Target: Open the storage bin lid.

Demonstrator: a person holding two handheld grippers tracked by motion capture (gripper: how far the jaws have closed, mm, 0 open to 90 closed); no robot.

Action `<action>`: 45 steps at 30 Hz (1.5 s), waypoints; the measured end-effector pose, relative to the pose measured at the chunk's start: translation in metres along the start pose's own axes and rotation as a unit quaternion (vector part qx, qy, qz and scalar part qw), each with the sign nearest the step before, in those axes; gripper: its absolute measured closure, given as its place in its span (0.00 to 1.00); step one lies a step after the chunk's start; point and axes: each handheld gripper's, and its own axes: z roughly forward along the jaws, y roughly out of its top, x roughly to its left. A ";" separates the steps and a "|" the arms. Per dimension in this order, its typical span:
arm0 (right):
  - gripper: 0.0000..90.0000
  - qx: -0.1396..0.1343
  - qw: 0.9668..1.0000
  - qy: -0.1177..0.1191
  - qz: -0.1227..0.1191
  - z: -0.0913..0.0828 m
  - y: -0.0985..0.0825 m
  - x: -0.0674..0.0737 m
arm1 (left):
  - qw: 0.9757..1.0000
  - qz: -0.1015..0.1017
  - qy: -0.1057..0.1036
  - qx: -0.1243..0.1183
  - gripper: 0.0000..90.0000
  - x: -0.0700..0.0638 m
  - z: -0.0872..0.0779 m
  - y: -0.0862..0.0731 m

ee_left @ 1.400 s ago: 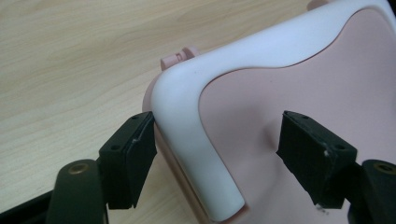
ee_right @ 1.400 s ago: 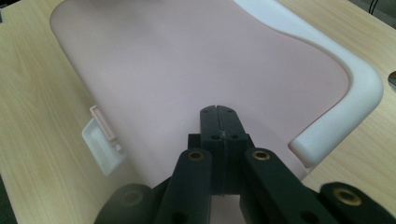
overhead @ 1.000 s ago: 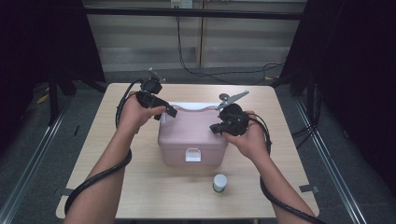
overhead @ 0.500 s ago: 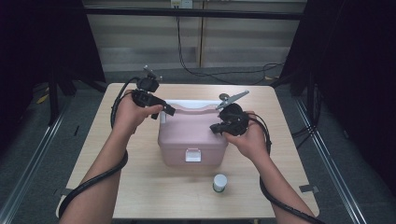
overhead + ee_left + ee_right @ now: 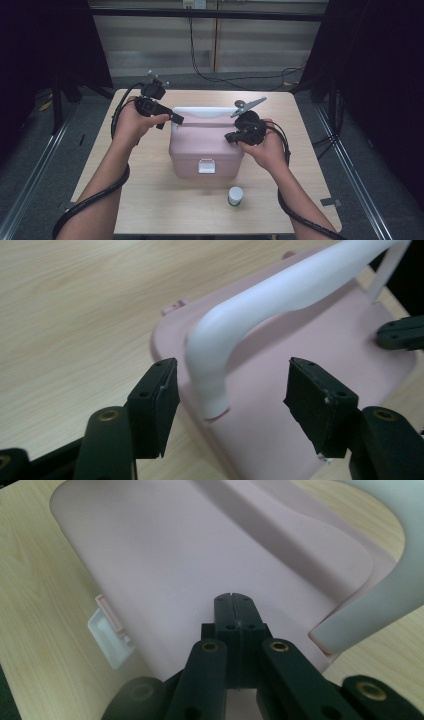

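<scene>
A pink box (image 5: 202,145) with a white carry handle (image 5: 202,111) and a white front latch (image 5: 206,166) stands mid-table. My left gripper (image 5: 175,120) is at the box's left top edge. Its jaws have just been closing, but it is still open: the pads (image 5: 155,402) stand apart on either side of the handle's foot (image 5: 212,390) without touching it. My right gripper (image 5: 231,136) is shut with nothing between its jaws, its tip (image 5: 235,605) over the pink lid (image 5: 175,560) beside the handle's other end (image 5: 380,600).
A small jar with a white cap (image 5: 235,195) stands on the wooden table (image 5: 150,200), in front of the box to the right. The latch (image 5: 107,635) faces the person. Black cables trail from both grippers along the forearms.
The left hand has shifted slightly left, out toward the handle's left end. The right hand, the box and the jar have not moved.
</scene>
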 end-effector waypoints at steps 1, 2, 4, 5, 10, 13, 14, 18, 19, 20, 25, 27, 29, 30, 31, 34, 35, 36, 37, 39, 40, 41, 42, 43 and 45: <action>1.00 0.000 1.000 0.001 0.000 0.000 0.000 0.000 | 1.000 0.001 0.000 0.000 0.41 0.001 0.000 0.000; 1.00 0.000 1.000 0.001 0.000 0.000 0.000 0.000 | 1.000 0.003 0.002 0.001 0.41 0.003 0.001 -0.001; 1.00 0.000 1.000 0.001 -0.001 0.000 0.000 -0.001 | 1.000 0.002 0.003 0.003 0.41 0.005 0.002 -0.002; 1.00 0.001 1.000 0.002 0.000 0.000 0.000 -0.001 | 1.000 -0.001 0.003 0.004 0.41 0.006 0.004 -0.002; 1.00 0.000 1.000 0.002 0.000 0.000 0.000 -0.001 | 1.000 -0.005 0.003 0.011 0.41 0.008 0.011 -0.002; 1.00 0.000 1.000 0.003 0.001 0.000 0.000 -0.001 | 1.000 -0.004 0.006 0.013 0.42 0.006 0.016 -0.001; 1.00 0.001 1.000 0.003 0.000 0.000 0.000 -0.001 | 1.000 -0.003 0.008 0.010 0.43 0.005 0.018 0.000; 1.00 -0.001 1.000 0.005 0.001 0.000 0.000 -0.002 | 1.000 0.001 0.019 0.012 0.52 0.002 0.022 0.003; 1.00 -0.002 1.000 0.006 0.002 0.000 0.000 -0.002 | 1.000 0.000 0.021 0.009 0.54 0.001 0.023 0.005; 1.00 -0.002 1.000 0.007 0.003 0.000 0.000 -0.002 | 1.000 0.001 0.019 0.011 0.58 0.000 0.023 0.006; 1.00 -0.003 1.000 0.008 0.002 0.000 0.000 -0.002 | 0.999 -0.006 0.046 0.020 0.68 -0.002 0.024 0.009; 1.00 -0.004 1.000 0.009 0.004 0.000 -0.001 -0.003 | 0.999 -0.012 0.048 0.023 0.75 0.000 0.023 0.010; 1.00 -0.006 1.000 0.009 0.003 0.000 -0.001 -0.003 | 0.999 -0.022 0.044 0.022 0.77 0.000 0.022 0.010; 1.00 -0.007 1.000 0.009 0.002 0.000 -0.001 -0.003 | 0.998 -0.021 0.046 0.023 0.77 -0.001 0.022 0.010; 1.00 -0.008 1.000 0.009 0.004 0.000 -0.002 -0.003 | 0.998 -0.020 0.048 0.023 0.77 -0.002 0.021 0.010; 1.00 -0.016 1.000 0.018 0.010 -0.001 -0.004 -0.005 | 0.999 -0.027 0.040 0.025 0.78 -0.001 0.019 0.009; 1.00 -0.020 0.999 0.020 0.015 -0.001 -0.004 -0.006 | 0.999 -0.029 0.037 0.024 0.78 -0.001 0.018 0.009; 1.00 -0.023 0.999 0.024 0.022 -0.001 -0.005 -0.007 | 0.999 -0.029 0.034 0.026 0.78 0.000 0.017 0.009; 1.00 -0.027 0.999 0.030 0.022 -0.001 -0.006 -0.009 | 0.999 -0.028 0.032 0.028 0.78 0.000 0.017 0.009; 1.00 -0.032 0.999 0.034 0.028 -0.001 -0.007 -0.010 | 0.999 -0.026 0.033 0.030 0.78 -0.001 0.016 0.009; 1.00 -0.032 0.998 0.036 0.027 -0.001 -0.008 -0.011 | 0.999 -0.029 0.028 0.031 0.78 0.000 0.016 0.009; 1.00 -0.031 0.999 0.034 0.025 -0.001 -0.008 -0.011 | 0.999 -0.033 0.020 0.029 0.78 0.002 0.015 0.008; 1.00 -0.032 0.999 0.033 0.024 -0.002 -0.008 -0.011 | 0.999 -0.037 0.014 0.030 0.78 0.003 0.015 0.008; 1.00 -0.030 0.999 0.032 0.022 -0.002 -0.008 -0.010 | 0.999 -0.034 0.015 0.029 0.78 0.003 0.014 0.007; 1.00 -0.023 1.000 0.019 0.007 -0.005 -0.007 -0.009 | 0.999 -0.029 0.017 0.030 0.78 0.001 0.013 0.008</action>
